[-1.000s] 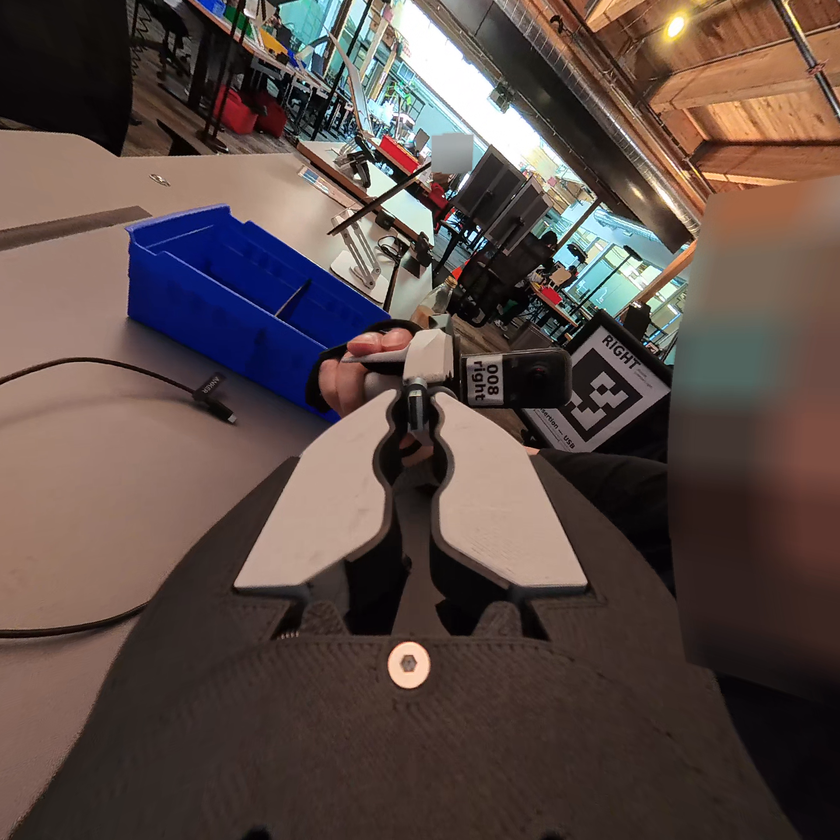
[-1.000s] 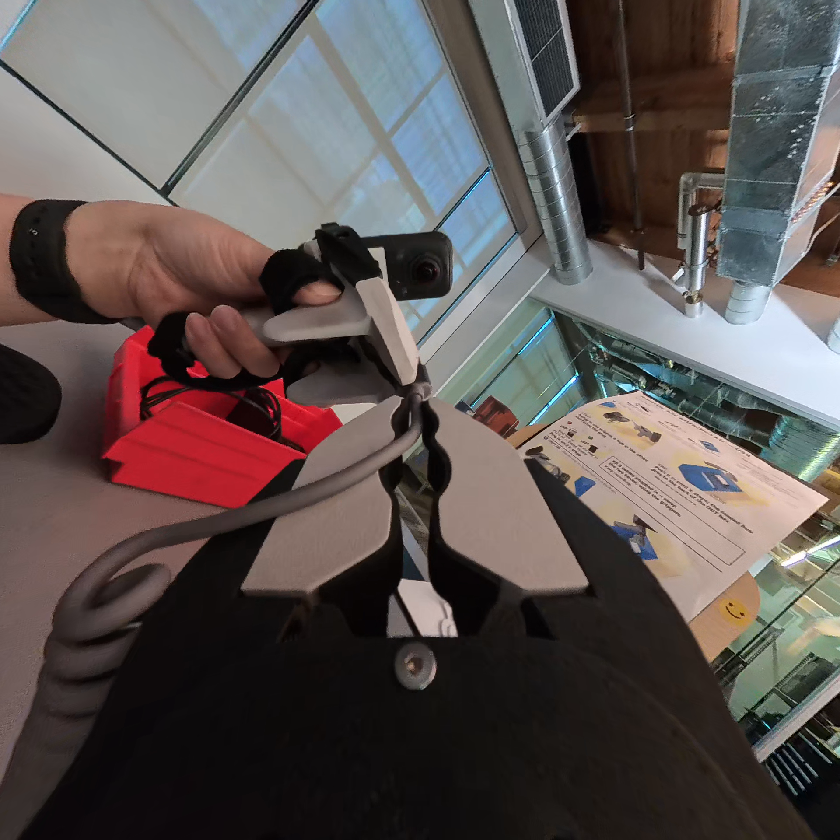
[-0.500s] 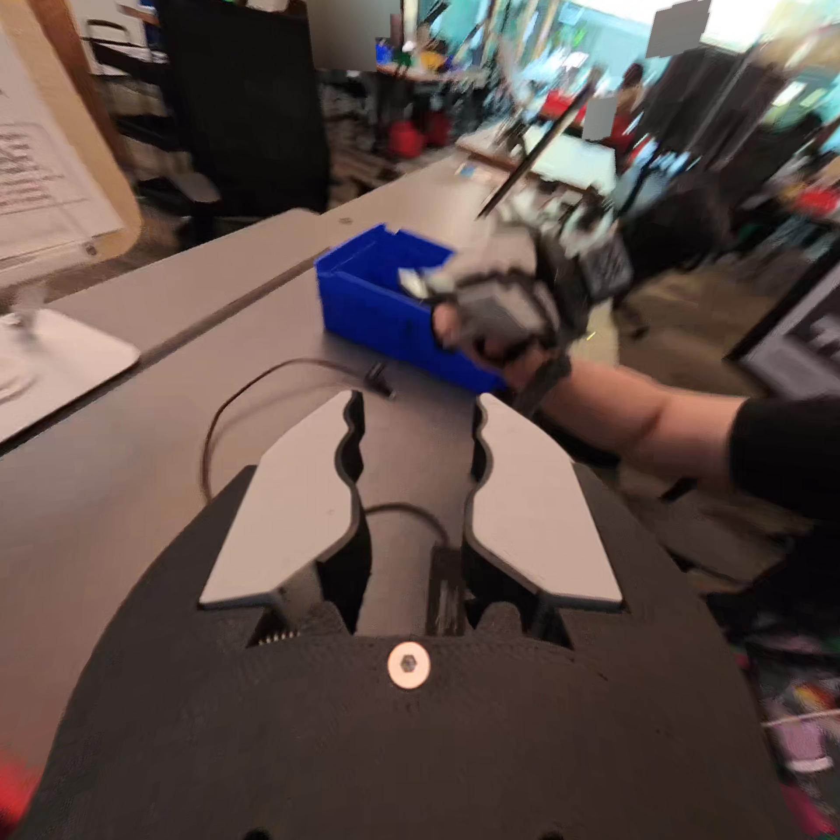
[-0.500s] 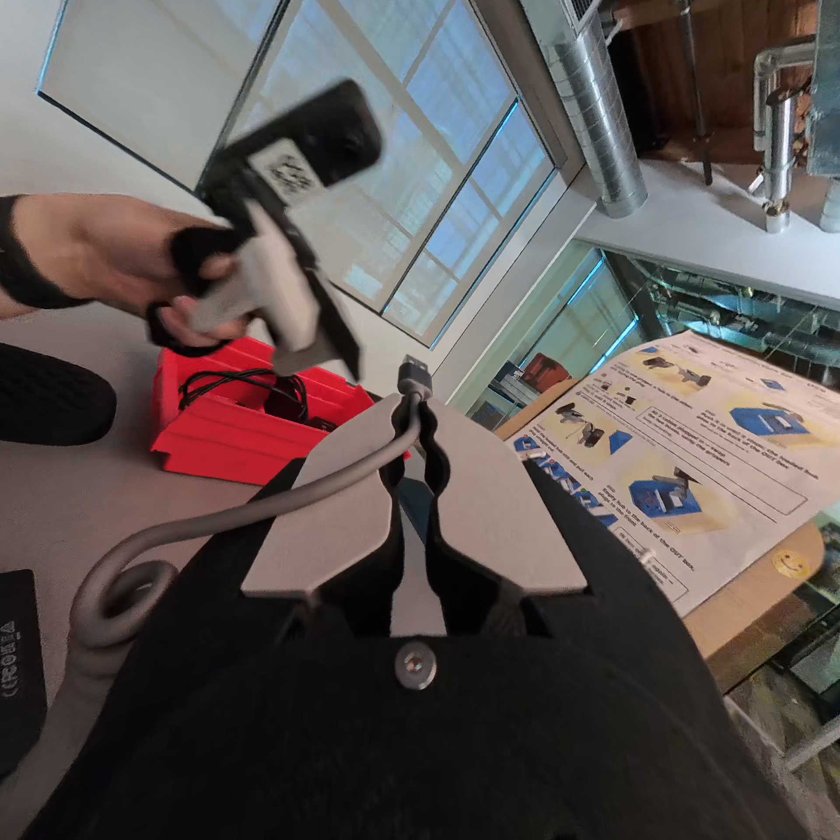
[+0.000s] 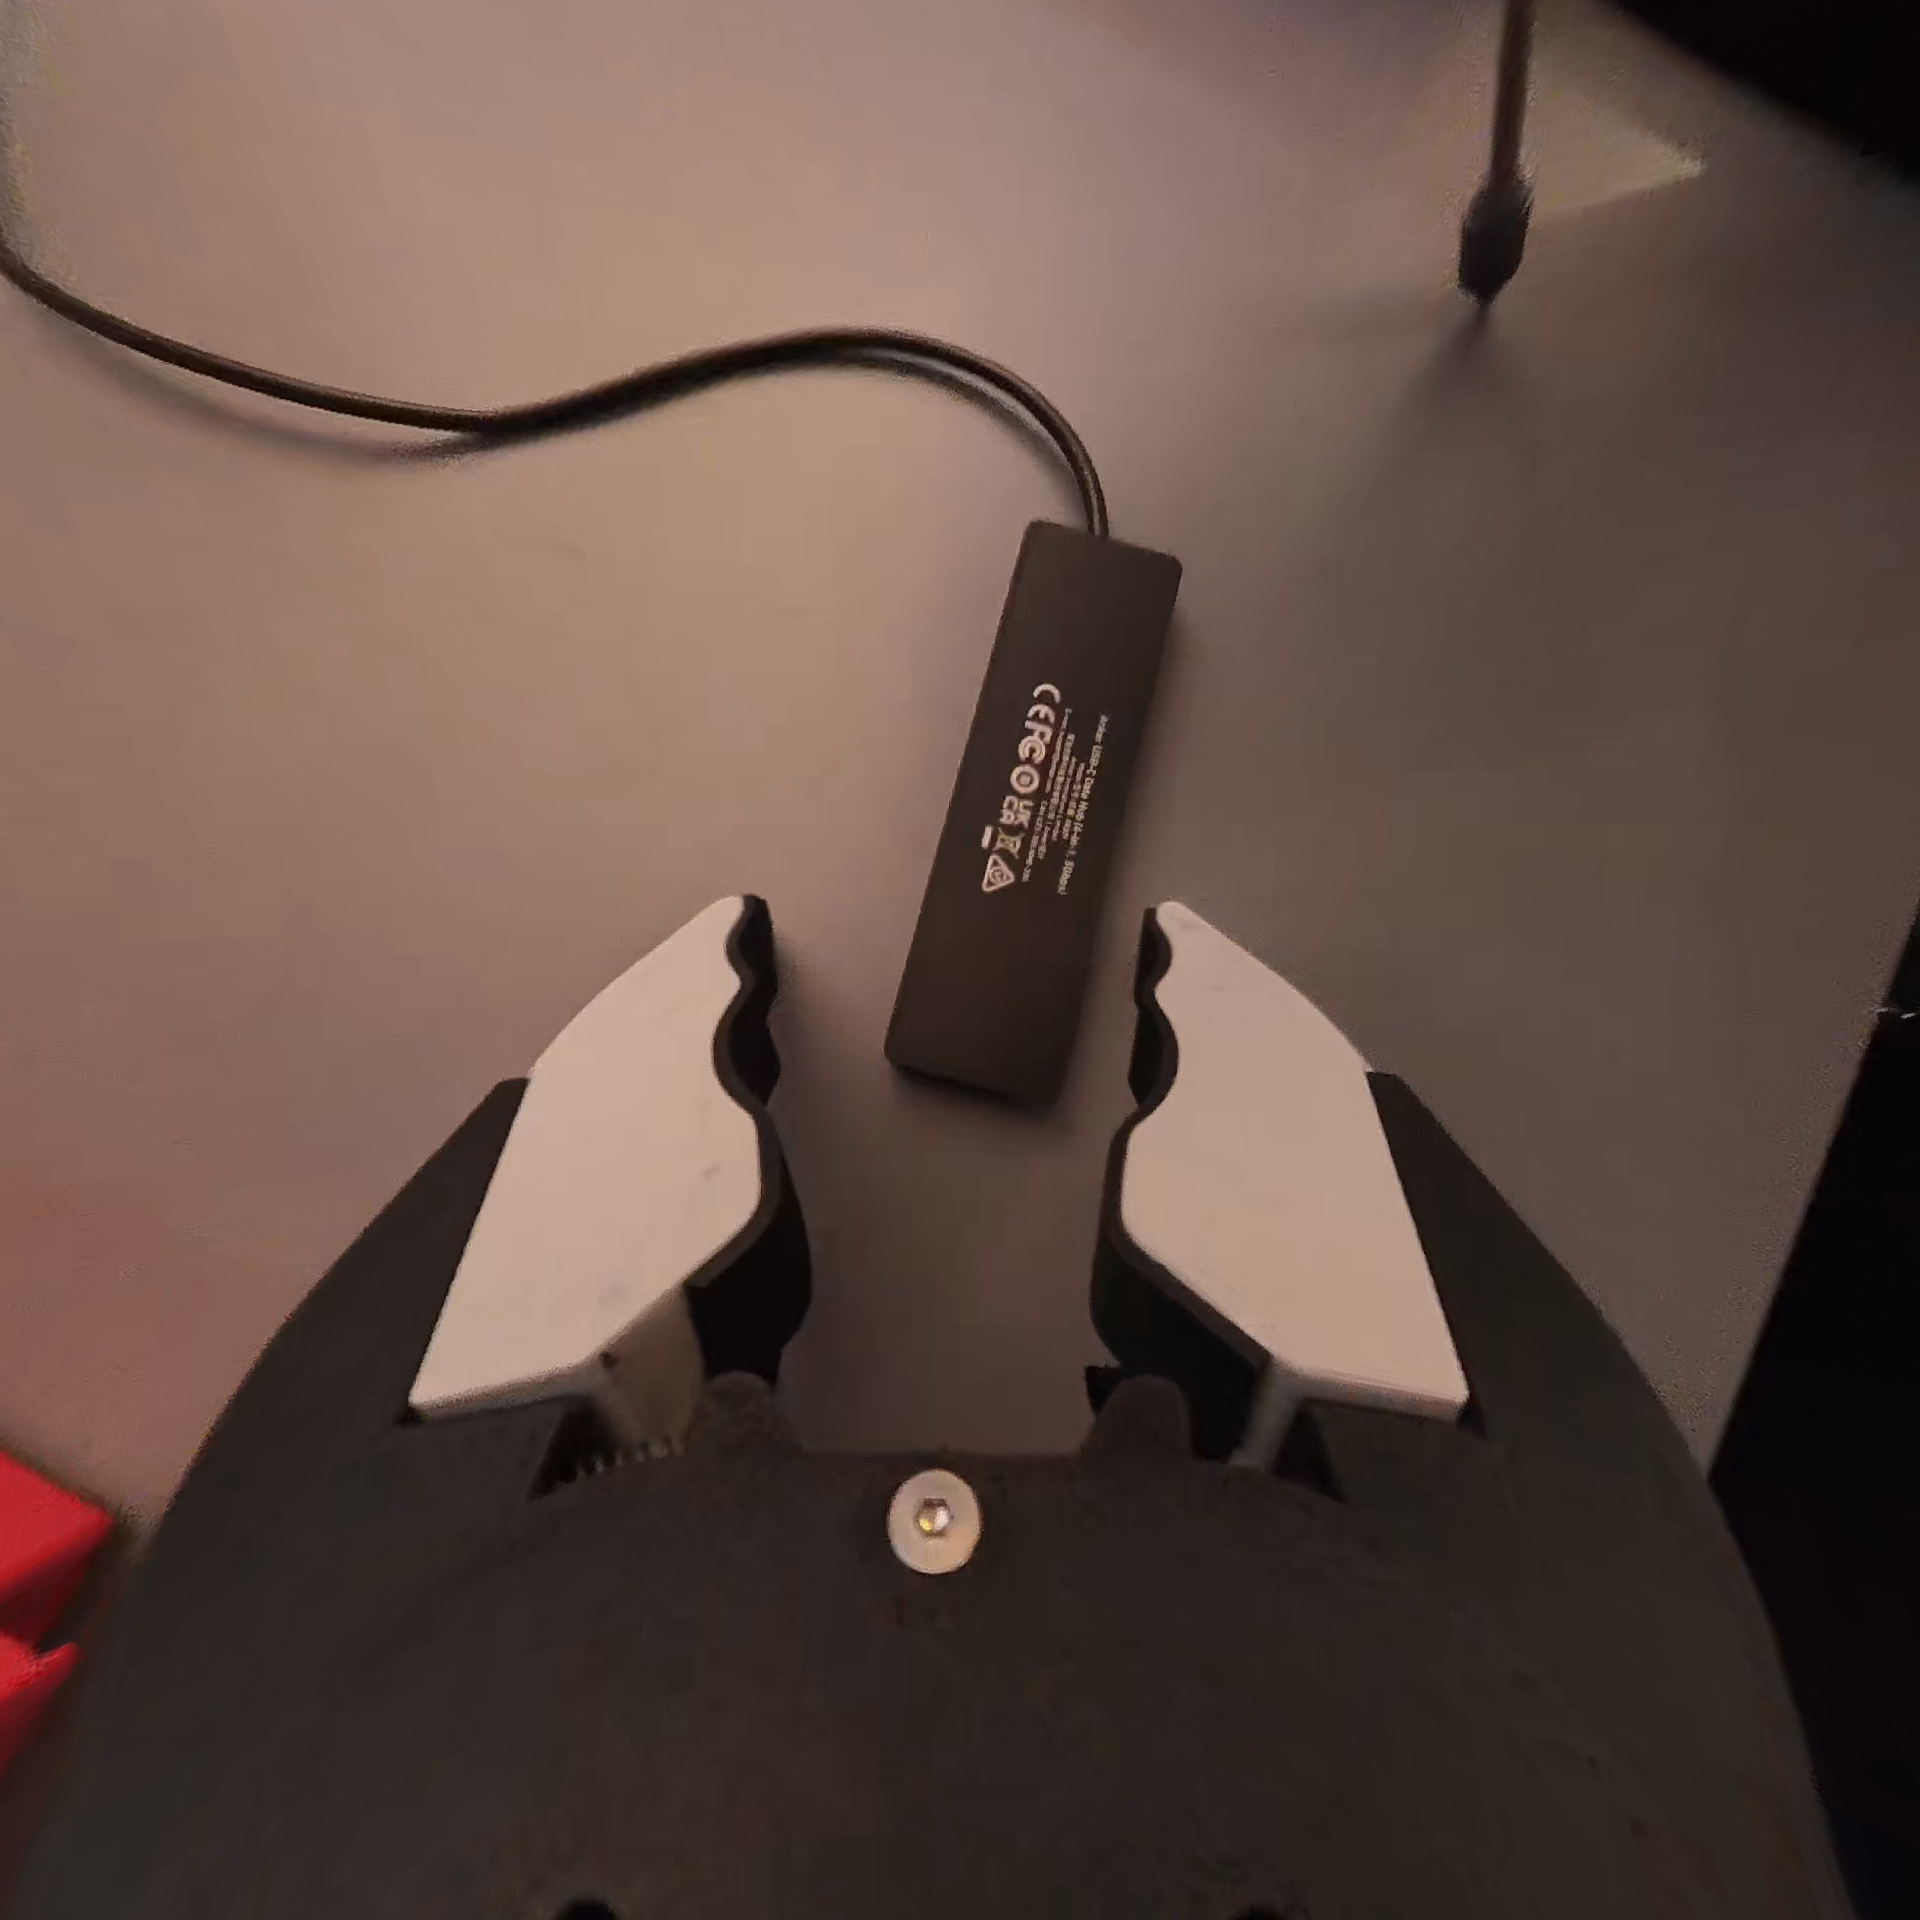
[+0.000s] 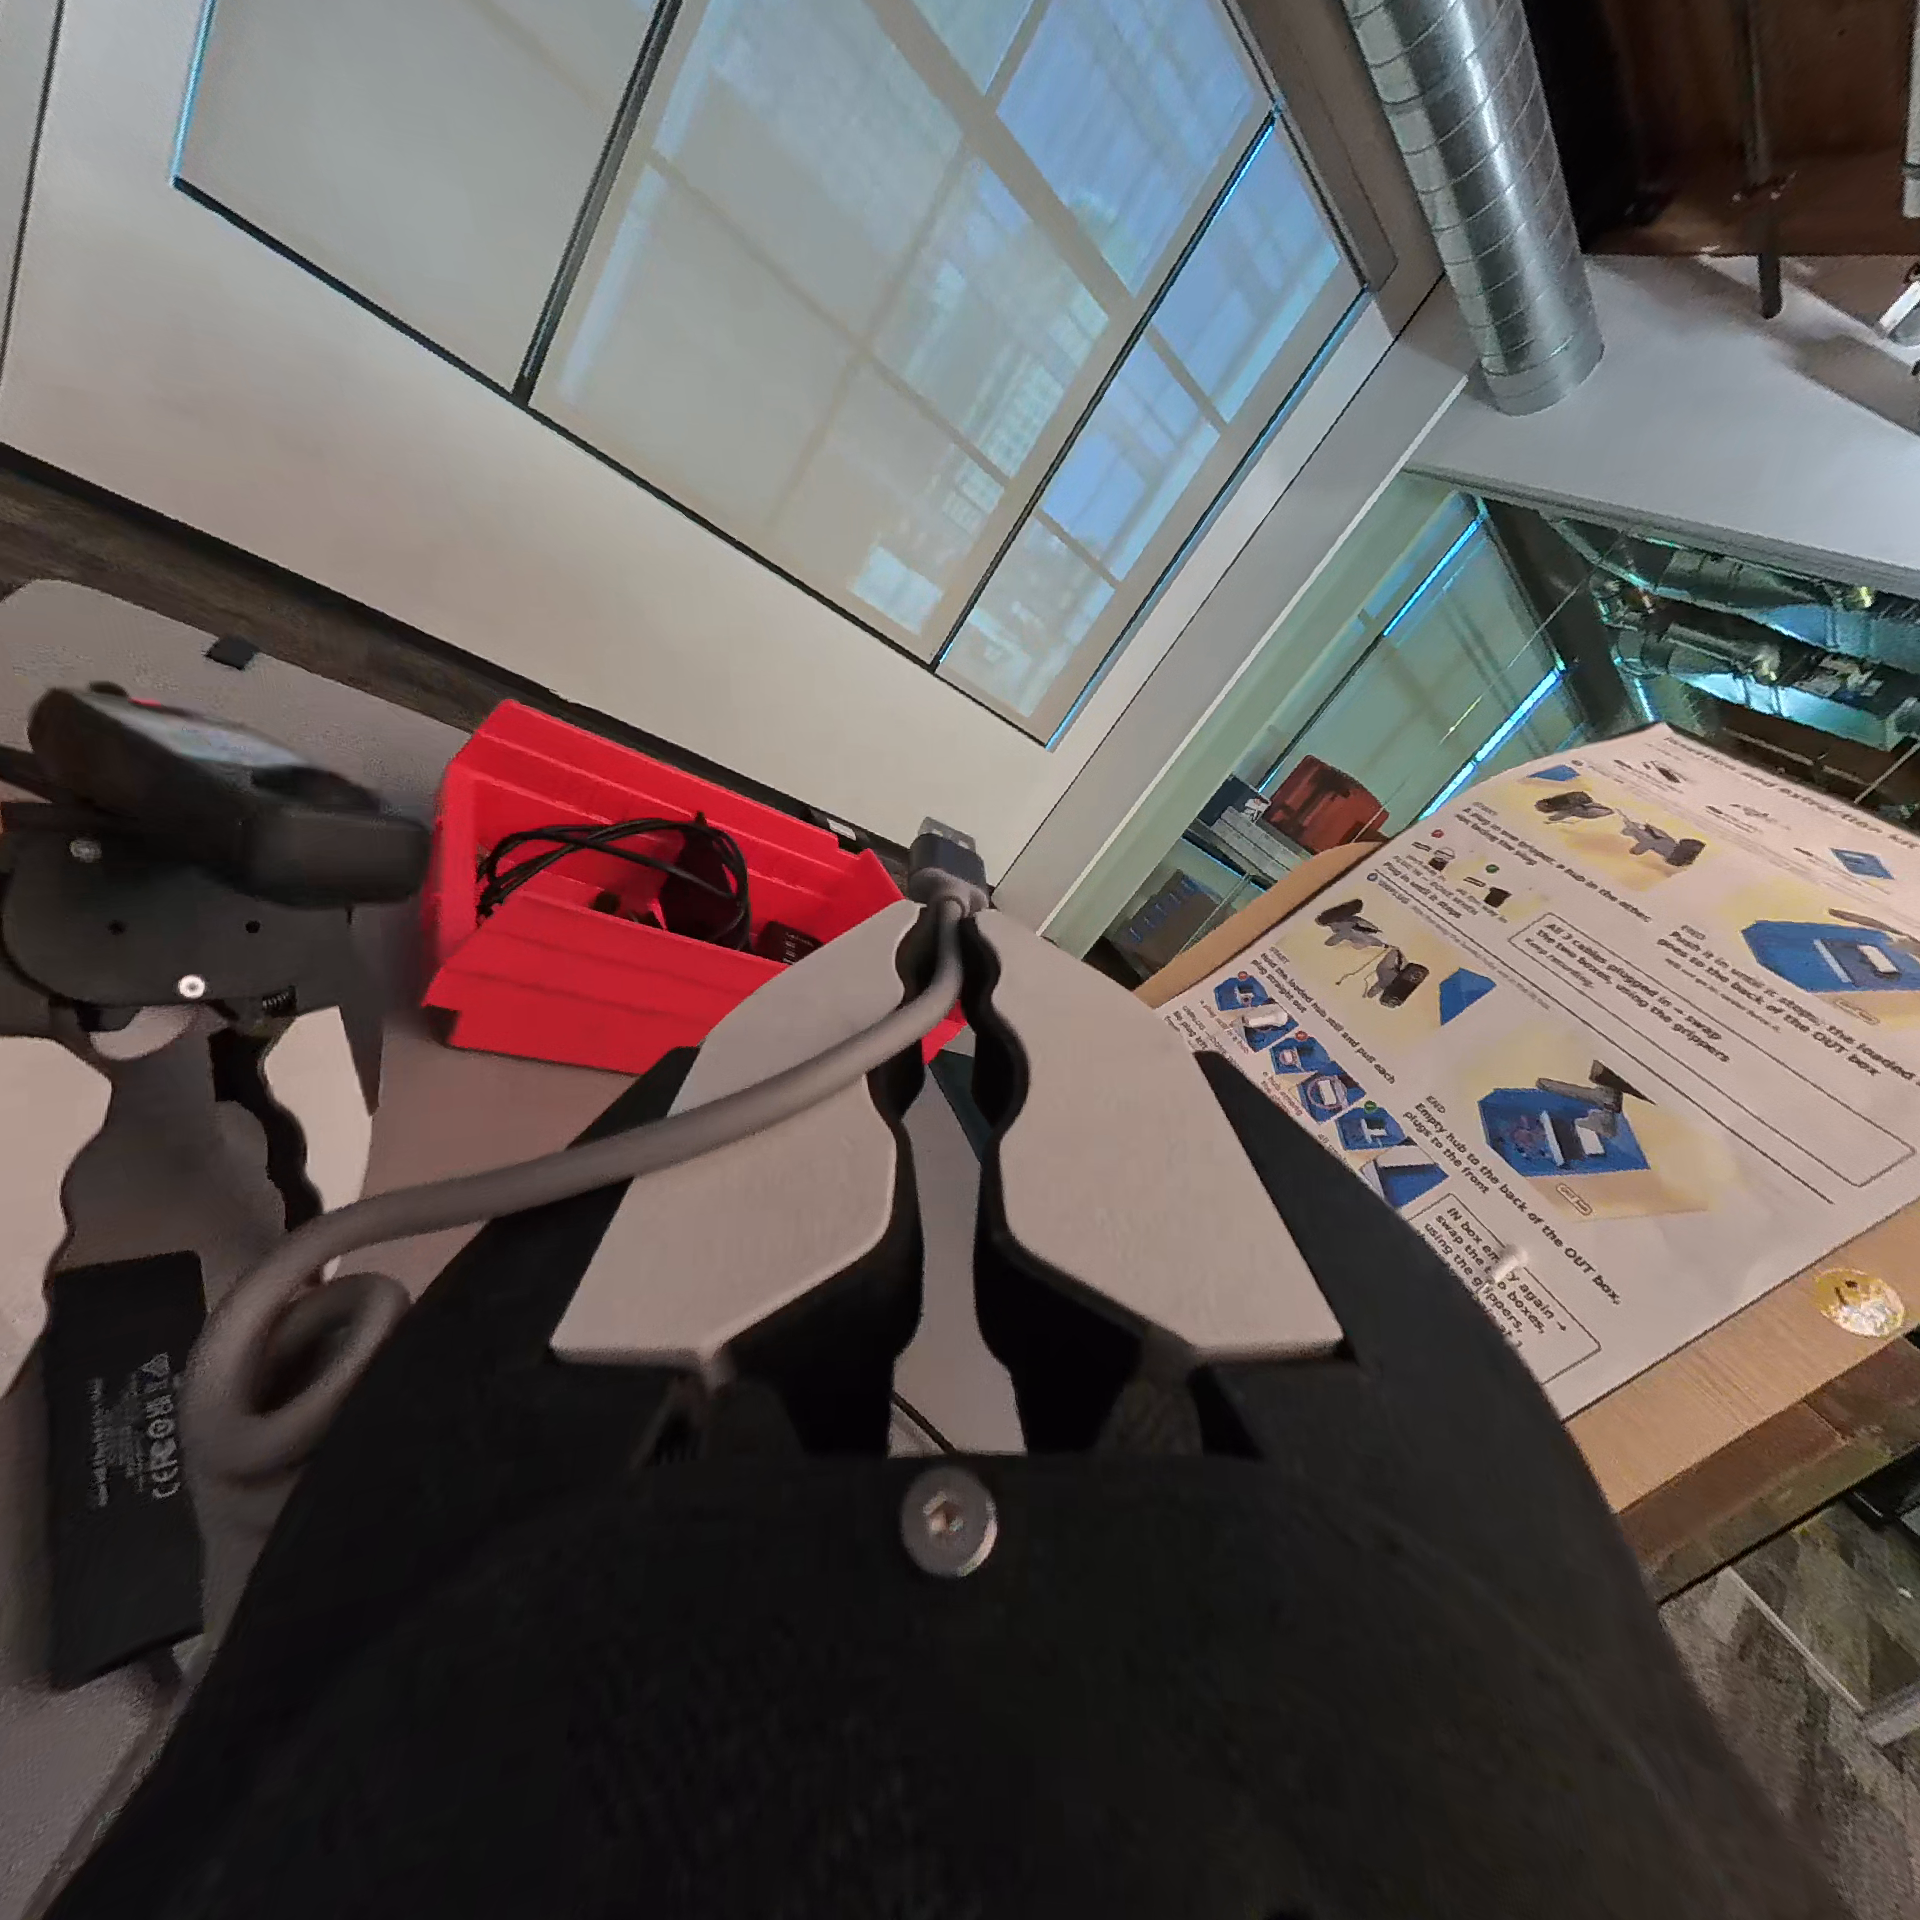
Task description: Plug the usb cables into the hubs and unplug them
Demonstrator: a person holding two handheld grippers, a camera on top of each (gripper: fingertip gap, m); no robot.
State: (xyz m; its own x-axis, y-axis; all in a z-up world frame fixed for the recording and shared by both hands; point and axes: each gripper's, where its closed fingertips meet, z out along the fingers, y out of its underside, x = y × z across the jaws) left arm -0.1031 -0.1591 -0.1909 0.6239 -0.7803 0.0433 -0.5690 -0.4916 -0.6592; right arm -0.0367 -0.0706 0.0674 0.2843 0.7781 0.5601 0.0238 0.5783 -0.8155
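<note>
A black USB hub [image 5: 1039, 810] lies flat on the grey table, its thin black cable [image 5: 644, 390] running off to the left. My left gripper [image 5: 954, 920] is open and points down at the hub, whose near end sits between the fingertips without touching them. My right gripper [image 6: 948, 930] is shut on a grey USB cable [image 6: 727, 1122]. Its plug [image 6: 940, 852] sticks out past the tips, and the coiled rest [image 6: 301, 1340] hangs to the left. The right wrist view also shows the left gripper [image 6: 208, 1101] above the hub [image 6: 125, 1455].
A red bin [image 6: 623, 935] holding black cables stands behind the grippers; its corner shows in the left wrist view [image 5: 42, 1590]. An instruction sheet [image 6: 1610, 1039] lies on a wooden board at right. Another black cable end [image 5: 1496, 218] rests near the table's right edge. The left gripper's tips are roughly 30 cm from the right gripper's.
My left gripper has let go at the right gripper's tips, opened wide and swung down over the hub. My right gripper has kept its hold on the grey cable.
</note>
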